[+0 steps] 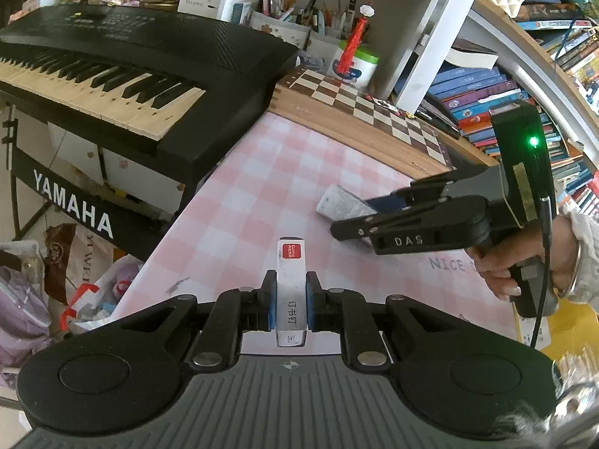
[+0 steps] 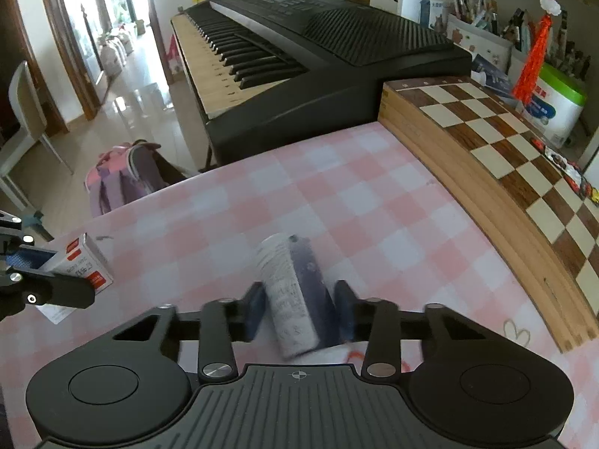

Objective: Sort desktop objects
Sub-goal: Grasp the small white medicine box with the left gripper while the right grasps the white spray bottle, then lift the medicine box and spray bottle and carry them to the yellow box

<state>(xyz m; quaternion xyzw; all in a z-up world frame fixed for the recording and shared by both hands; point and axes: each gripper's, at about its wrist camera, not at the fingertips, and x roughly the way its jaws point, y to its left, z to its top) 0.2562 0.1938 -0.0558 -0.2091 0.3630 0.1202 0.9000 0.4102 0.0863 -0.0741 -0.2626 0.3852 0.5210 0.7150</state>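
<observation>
A small white staple box with a red label (image 1: 291,262) is clamped upright between the blue pads of my left gripper (image 1: 291,292), which is shut on it just above the pink checked tablecloth (image 1: 262,187). The same box (image 2: 84,262) and left gripper (image 2: 48,269) show at the left edge of the right wrist view. My right gripper (image 2: 299,307) is shut on a white and dark blue box (image 2: 295,288) that lies on the cloth; the picture is blurred there. In the left wrist view that box (image 1: 338,202) pokes out past the right gripper (image 1: 352,215), which a hand (image 1: 498,273) holds.
A black Yamaha keyboard (image 1: 149,60) borders the table's left side. A wooden chessboard box (image 2: 486,142) lies along the back edge, with pen holders (image 1: 299,18) and a green-lidded tub (image 2: 554,108) behind it. Books (image 1: 486,101) fill shelves at right. Bags (image 1: 75,292) lie on the floor.
</observation>
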